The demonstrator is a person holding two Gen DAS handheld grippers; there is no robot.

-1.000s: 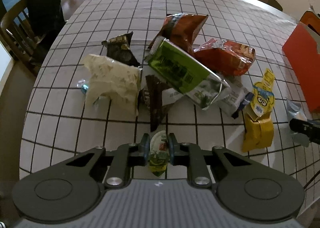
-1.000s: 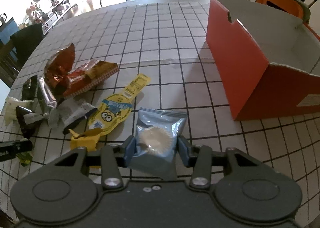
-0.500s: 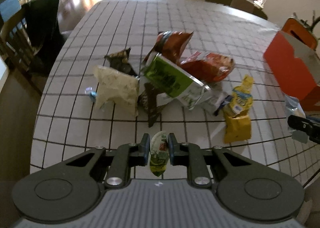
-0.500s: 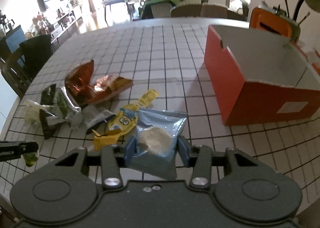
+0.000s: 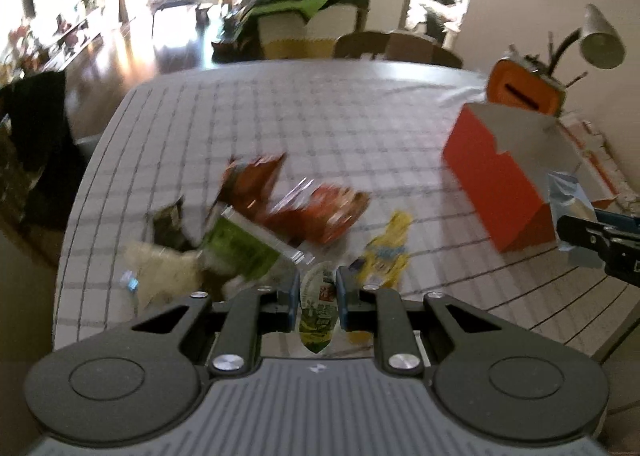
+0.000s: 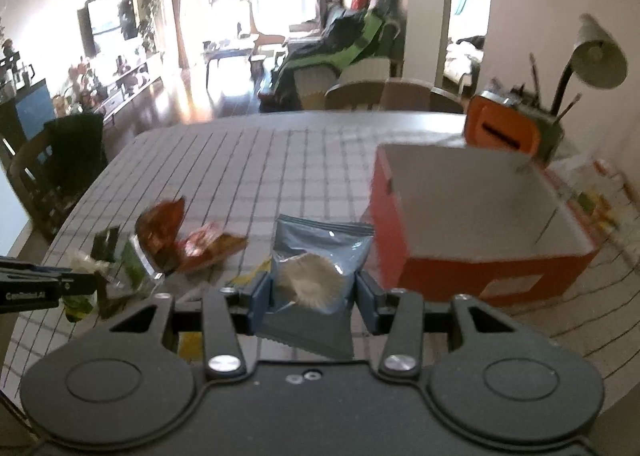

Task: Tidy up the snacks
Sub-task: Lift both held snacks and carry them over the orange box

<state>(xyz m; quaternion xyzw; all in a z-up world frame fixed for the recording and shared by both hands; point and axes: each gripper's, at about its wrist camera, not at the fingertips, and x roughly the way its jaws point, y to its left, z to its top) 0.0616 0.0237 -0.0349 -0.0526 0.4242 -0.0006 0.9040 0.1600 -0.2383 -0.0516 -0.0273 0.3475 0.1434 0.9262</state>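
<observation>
Both grippers are rising off the surface (image 5: 280, 128). Left gripper (image 5: 318, 306) is clamping a green packet (image 5: 318, 308); orange box (image 5: 504, 184) lying far right. Right gripper (image 6: 314, 296) is gripping a blue cake pouch (image 6: 316, 276); orange box (image 6: 472, 224) sitting just right, nearer.

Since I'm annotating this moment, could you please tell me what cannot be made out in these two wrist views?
- Left wrist view: the snack pile is motion-blurred; its labels are unreadable.
- Left wrist view: the right gripper is cut off by the frame edge.
- Right wrist view: the yellow packet is mostly hidden behind the blue cupcake bag.
- Both views: the orange box's floor is hidden by its near wall.
- Left wrist view: the print on the small green packet is too small.
</observation>
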